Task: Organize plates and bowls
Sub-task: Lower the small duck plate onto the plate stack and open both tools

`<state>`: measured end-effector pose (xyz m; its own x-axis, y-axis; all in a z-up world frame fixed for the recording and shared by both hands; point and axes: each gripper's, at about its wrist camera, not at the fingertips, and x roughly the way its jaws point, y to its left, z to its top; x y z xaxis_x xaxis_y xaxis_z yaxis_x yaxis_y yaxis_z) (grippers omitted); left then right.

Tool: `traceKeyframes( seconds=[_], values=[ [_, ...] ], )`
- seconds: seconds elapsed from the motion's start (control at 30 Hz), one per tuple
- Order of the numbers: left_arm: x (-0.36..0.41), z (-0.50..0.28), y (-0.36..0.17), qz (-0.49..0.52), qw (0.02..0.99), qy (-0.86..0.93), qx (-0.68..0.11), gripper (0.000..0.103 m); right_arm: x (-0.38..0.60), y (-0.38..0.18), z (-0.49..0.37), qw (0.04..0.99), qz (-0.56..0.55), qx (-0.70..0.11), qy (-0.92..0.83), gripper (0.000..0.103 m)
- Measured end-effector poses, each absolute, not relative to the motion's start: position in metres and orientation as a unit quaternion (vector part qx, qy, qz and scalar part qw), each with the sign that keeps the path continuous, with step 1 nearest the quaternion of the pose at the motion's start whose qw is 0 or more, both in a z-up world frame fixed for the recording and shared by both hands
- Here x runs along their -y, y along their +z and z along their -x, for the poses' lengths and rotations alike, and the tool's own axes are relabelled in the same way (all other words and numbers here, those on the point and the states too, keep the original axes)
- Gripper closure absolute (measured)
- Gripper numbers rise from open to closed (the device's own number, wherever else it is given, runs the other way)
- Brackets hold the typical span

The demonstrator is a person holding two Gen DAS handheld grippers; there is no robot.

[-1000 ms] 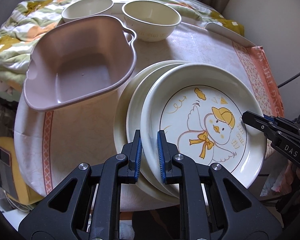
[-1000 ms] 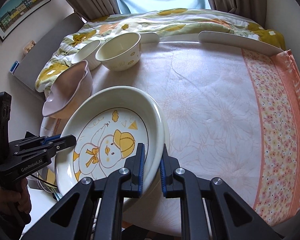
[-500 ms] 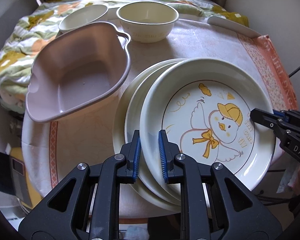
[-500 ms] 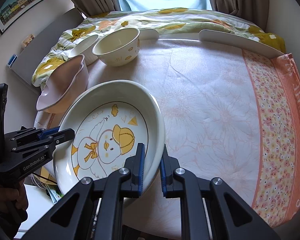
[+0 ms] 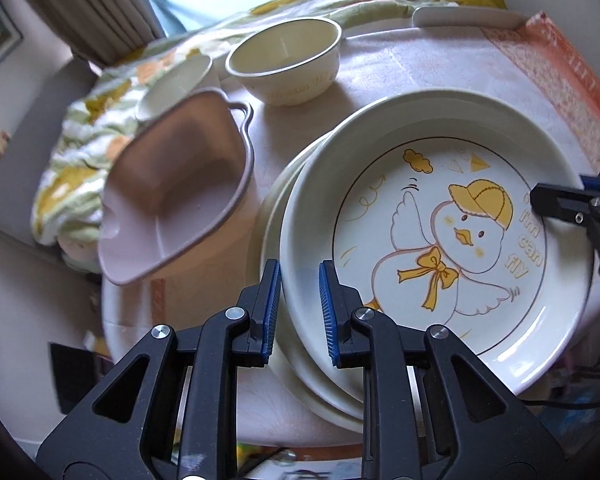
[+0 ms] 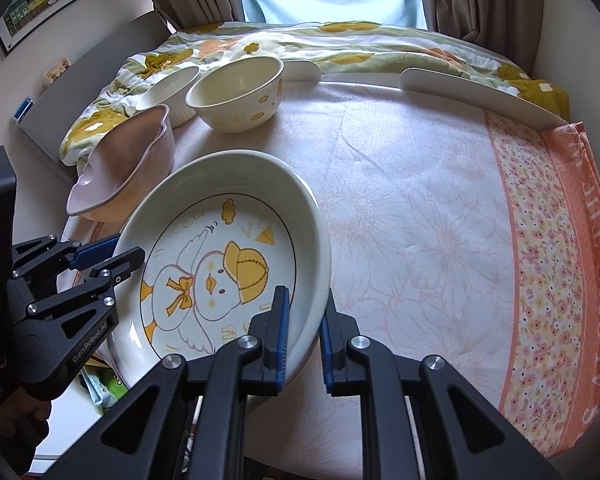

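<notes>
A white plate with a yellow duck drawing (image 5: 440, 240) is held tilted above a stack of plain cream plates (image 5: 268, 248) at the table's near left edge. My left gripper (image 5: 299, 308) is shut on its left rim. My right gripper (image 6: 305, 338) is shut on its opposite rim, and the duck plate (image 6: 220, 276) fills the lower left of the right wrist view. The left gripper also shows there (image 6: 112, 252), and the right gripper shows in the left wrist view (image 5: 556, 202). A cream bowl (image 5: 284, 66) and a smaller white bowl (image 5: 172, 84) stand at the back.
A pink square basin (image 5: 172, 192) sits left of the plates, overhanging the table edge. The round table (image 6: 420, 208) has a floral cloth with an orange border. A flowered quilt (image 6: 340, 44) lies behind. White chair backs (image 6: 480, 96) rise at the far edge.
Both grippers have lifted and tilted the duck plate off the stack; the views have risen and swung a little toward the window.
</notes>
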<state>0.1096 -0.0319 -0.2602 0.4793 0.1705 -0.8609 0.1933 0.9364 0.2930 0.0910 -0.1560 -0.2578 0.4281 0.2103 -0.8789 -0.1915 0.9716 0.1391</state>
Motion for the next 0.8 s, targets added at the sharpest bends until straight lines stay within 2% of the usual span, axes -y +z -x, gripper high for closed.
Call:
traceKeyframes(
  seconds=[0.1,0.8],
  values=[
    [0.037,-0.108,-0.263,-0.212,0.84,0.002,-0.5,0.086,0.152,-0.258,-0.092,0.847,-0.001,-0.518,0.118,0.09],
    [0.036,-0.109,-0.262,-0.217,0.838,0.014,-0.5,0.086,0.137,-0.26,-0.093,0.857,0.072,-0.501,0.099,0.089]
  ],
)
